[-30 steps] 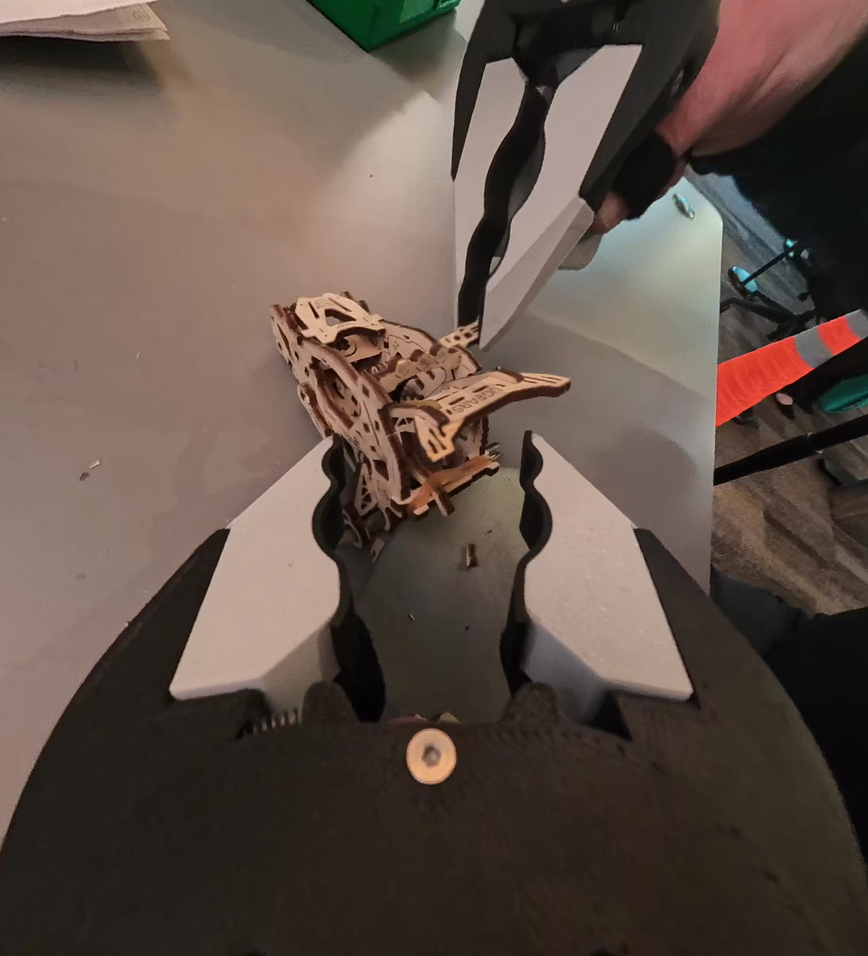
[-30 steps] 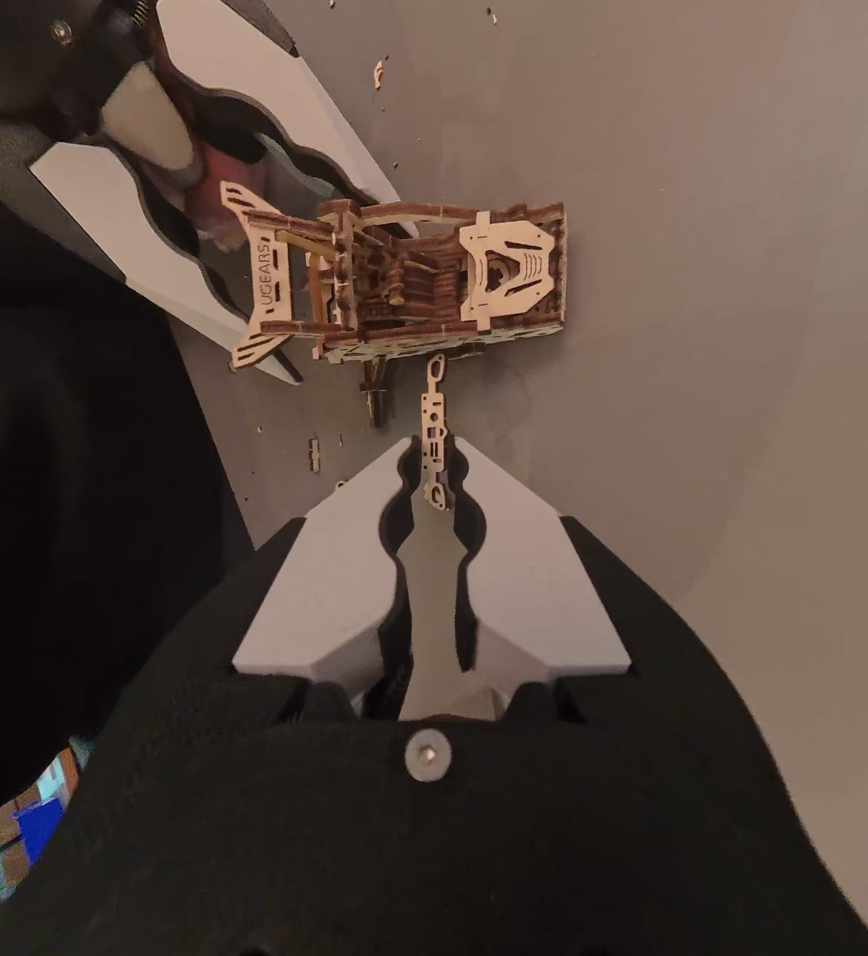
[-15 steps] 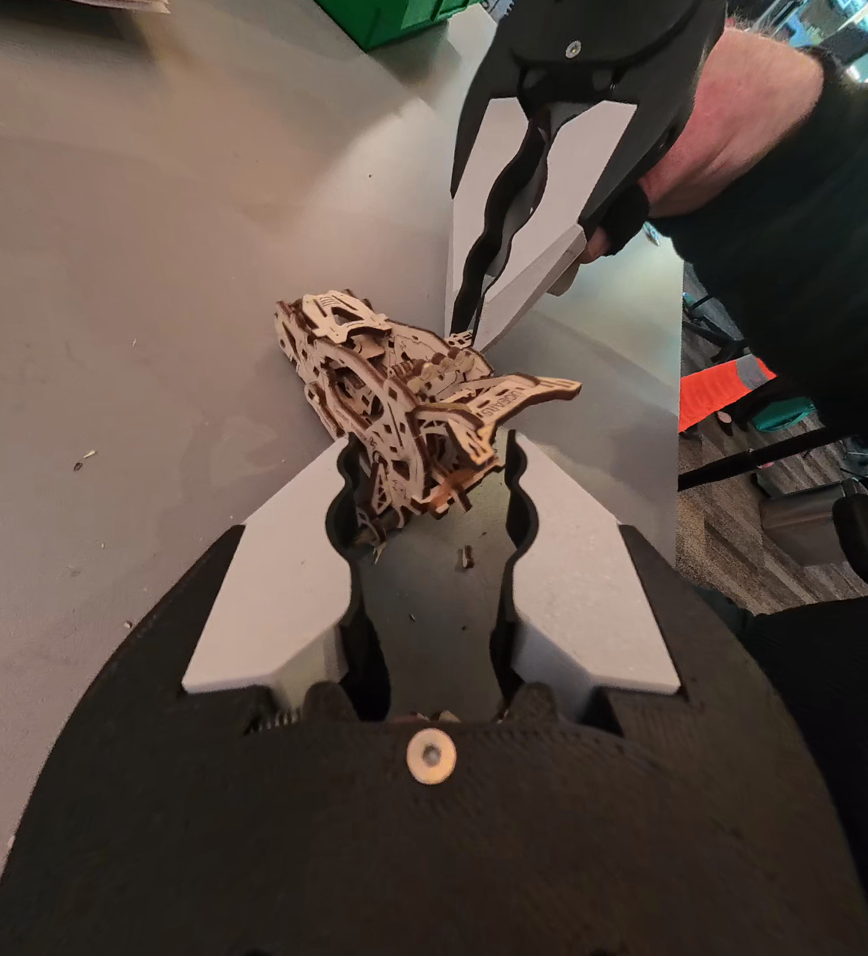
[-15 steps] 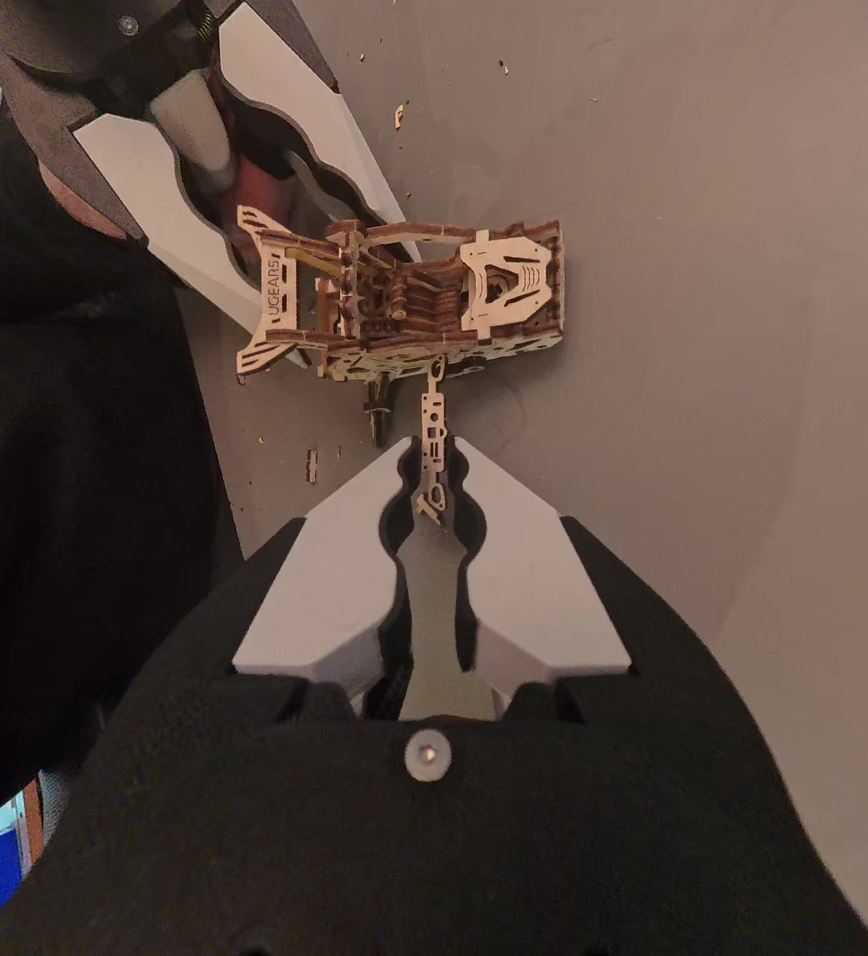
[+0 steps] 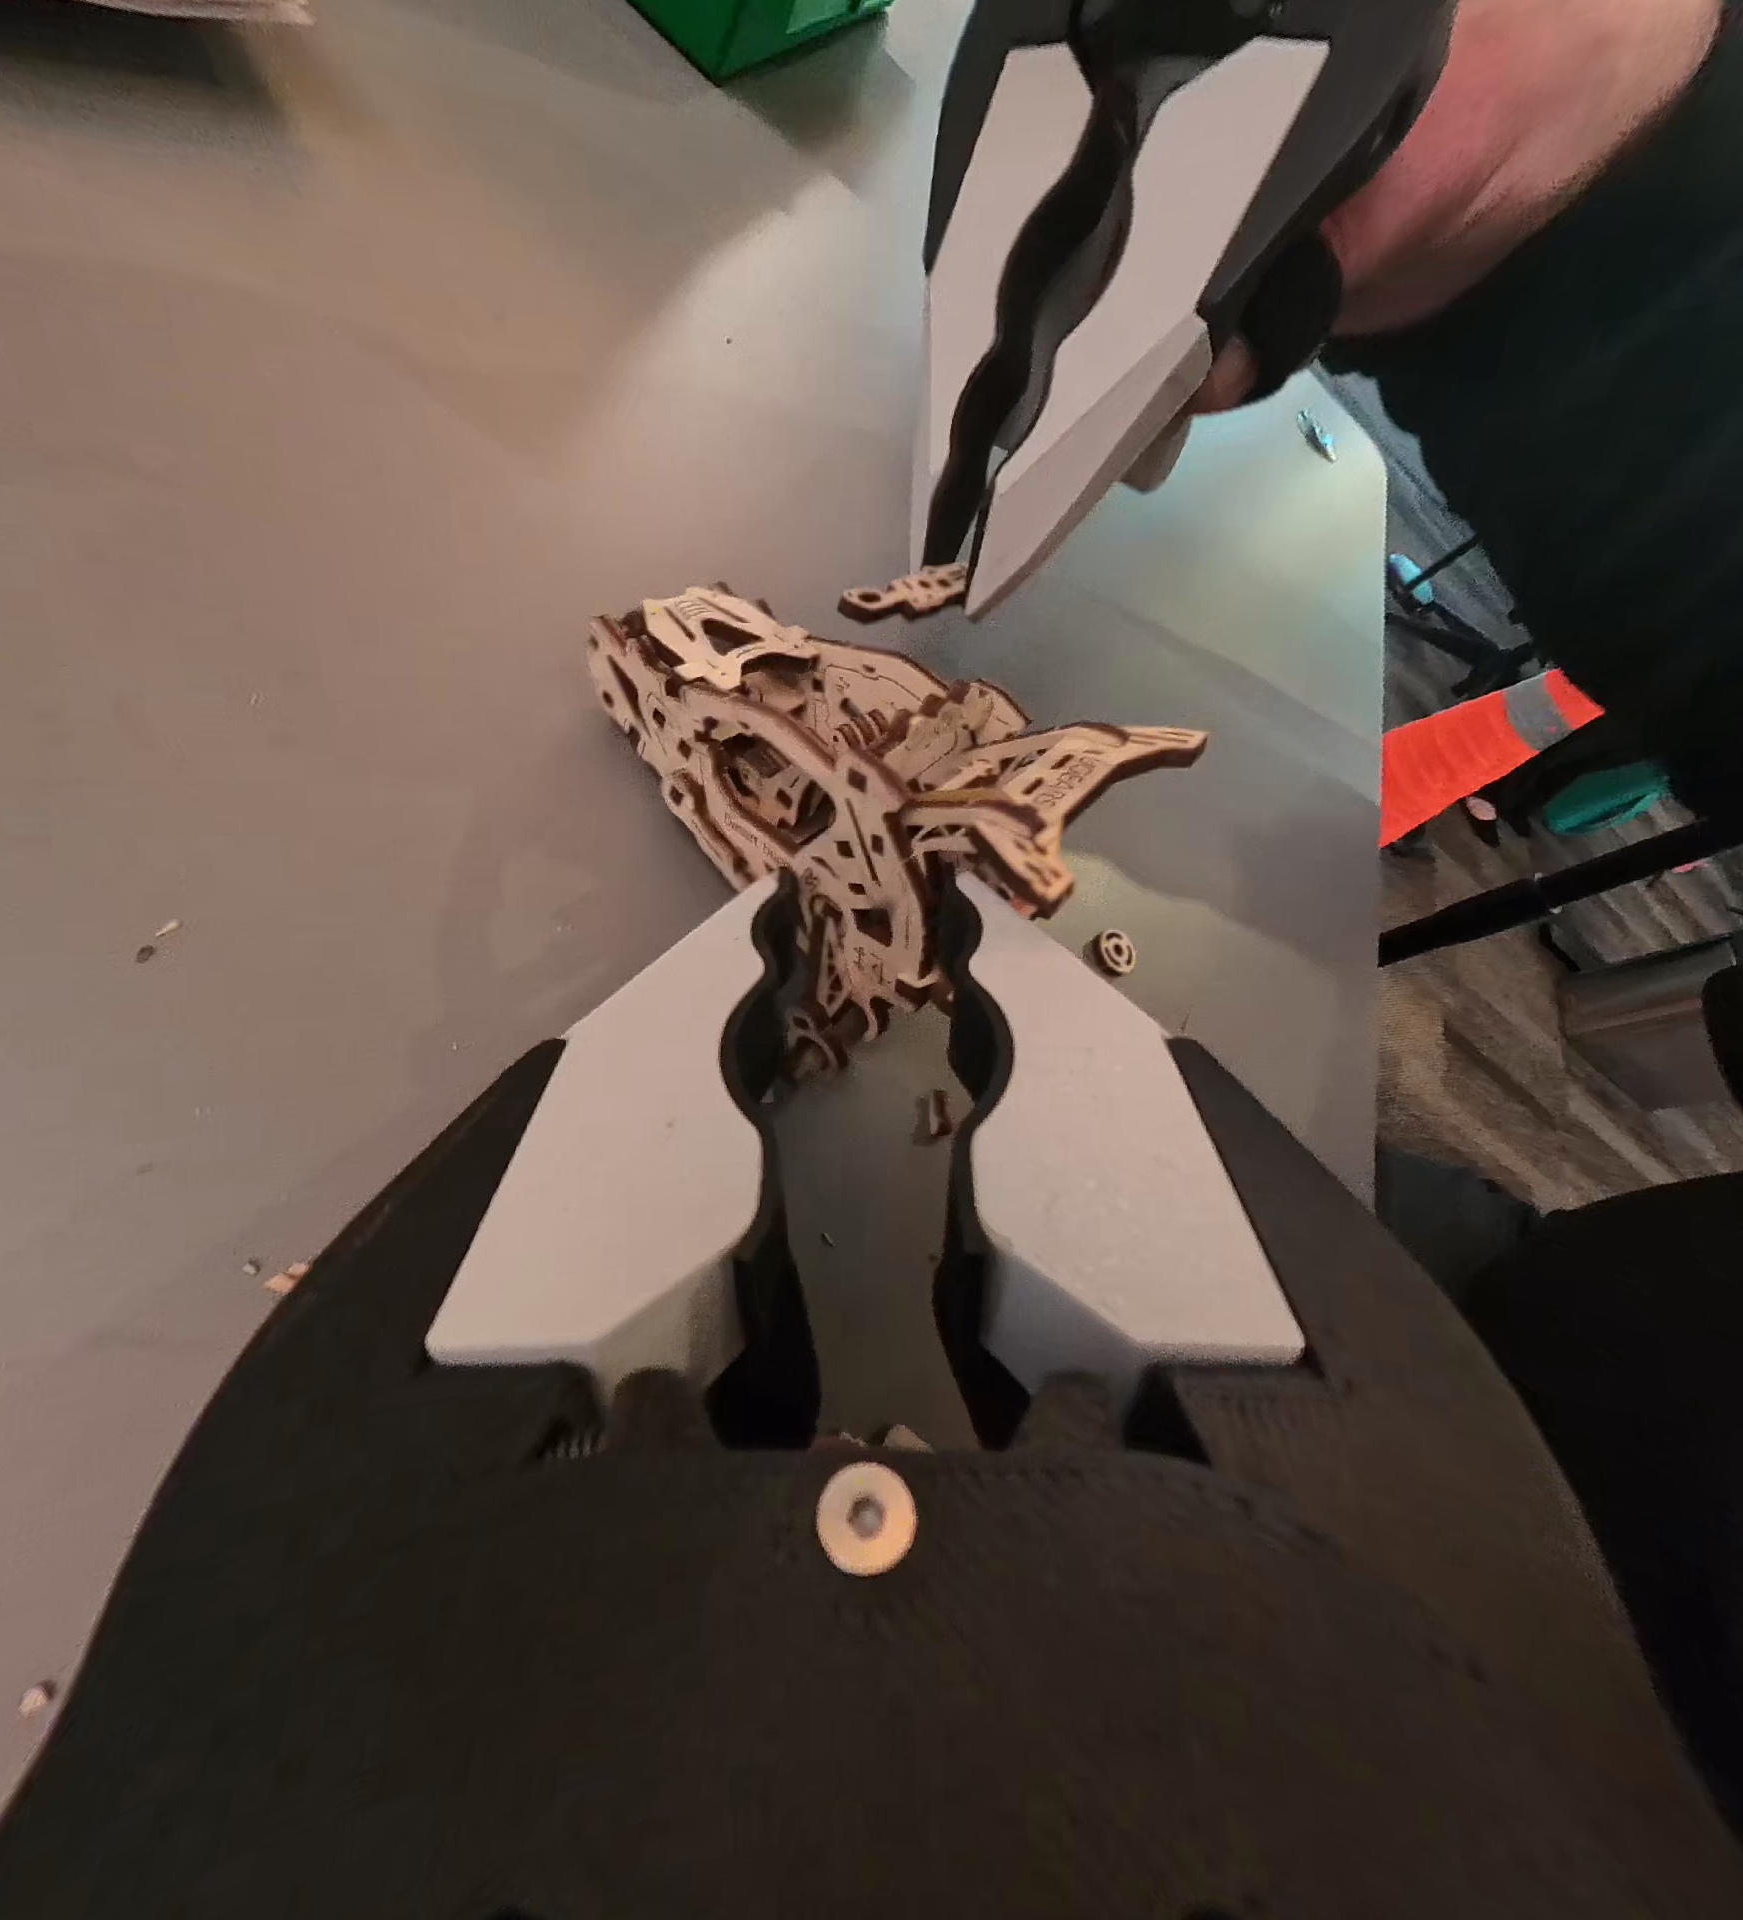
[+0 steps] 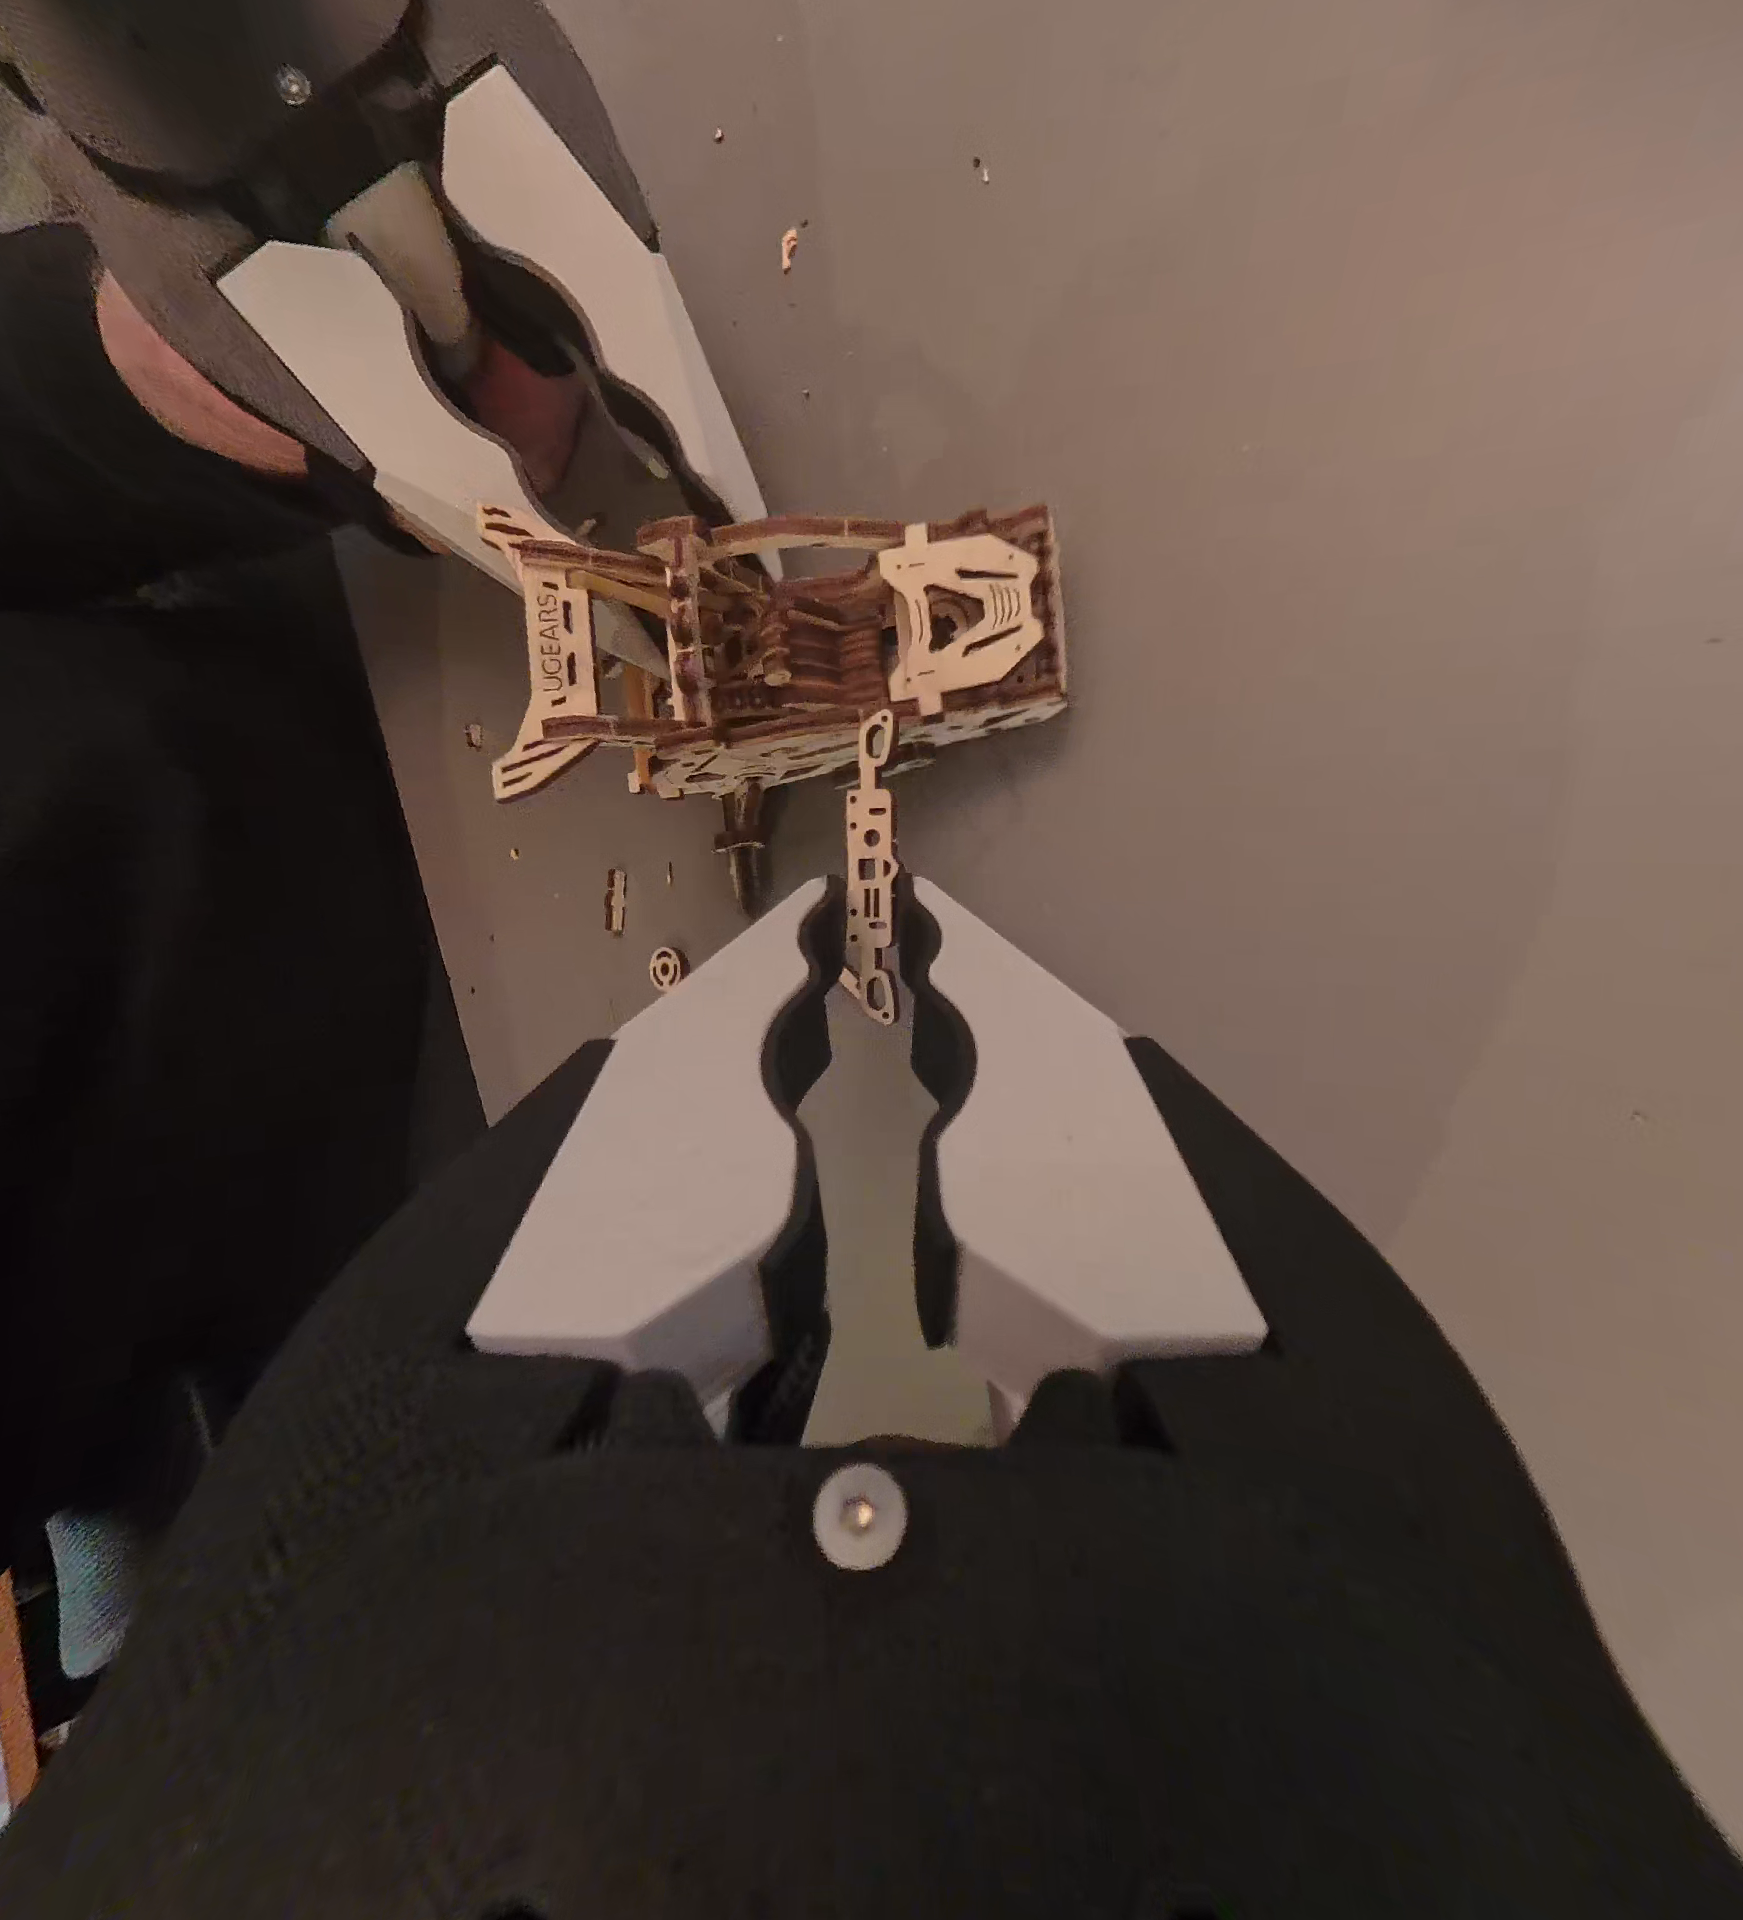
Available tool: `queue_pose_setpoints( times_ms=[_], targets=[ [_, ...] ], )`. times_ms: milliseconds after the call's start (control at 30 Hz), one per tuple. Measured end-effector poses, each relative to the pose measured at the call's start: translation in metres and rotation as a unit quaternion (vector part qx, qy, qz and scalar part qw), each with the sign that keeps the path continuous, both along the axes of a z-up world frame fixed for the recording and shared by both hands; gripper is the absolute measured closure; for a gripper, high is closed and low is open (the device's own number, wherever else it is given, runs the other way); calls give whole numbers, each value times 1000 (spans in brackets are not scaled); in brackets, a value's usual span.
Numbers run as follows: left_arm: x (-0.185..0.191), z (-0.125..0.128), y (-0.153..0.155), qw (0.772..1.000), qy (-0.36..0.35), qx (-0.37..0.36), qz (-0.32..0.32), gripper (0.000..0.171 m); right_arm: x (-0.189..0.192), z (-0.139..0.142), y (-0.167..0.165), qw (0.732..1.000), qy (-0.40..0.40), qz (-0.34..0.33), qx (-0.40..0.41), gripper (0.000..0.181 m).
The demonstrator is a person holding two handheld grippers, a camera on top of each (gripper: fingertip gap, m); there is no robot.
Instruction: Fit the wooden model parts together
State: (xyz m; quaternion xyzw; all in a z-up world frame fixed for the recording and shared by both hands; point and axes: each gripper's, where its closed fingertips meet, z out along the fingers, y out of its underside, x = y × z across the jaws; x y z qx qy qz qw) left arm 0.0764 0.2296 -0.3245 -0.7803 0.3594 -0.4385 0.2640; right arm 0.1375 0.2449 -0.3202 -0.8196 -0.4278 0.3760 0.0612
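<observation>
The wooden model, a laser-cut frame with gears inside, lies on the grey table. My left gripper is shut on its near end, fingers on either side of the frame. My right gripper is shut on a thin flat wooden strip and holds it lengthwise. The strip's far tip reaches the model's near side. In the left wrist view the right gripper comes down from above with the strip just beyond the model. The left gripper shows at the model's left end.
A small wooden ring and a short peg piece lie loose by the model, with wood crumbs around. A green box stands at the far edge. The table edge runs close on the right, with floor beyond. Tip to tip, the grippers are about 7 cm apart. The short peg piece lies some 5 cm from my left tips, 11 cm from my right tips.
My left gripper has moved forward and its fingers have closed in on the model's near end. The right gripper still holds the strip and has lifted it slightly away from the model.
</observation>
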Motion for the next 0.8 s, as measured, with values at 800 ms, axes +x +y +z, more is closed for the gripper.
queue_pose_setpoints(
  times_ms=[800],
  targets=[
    [-1,5,-6,999,-19,-12,-34,158,9,21,6,999,-39,-15,16,174]
  ],
)
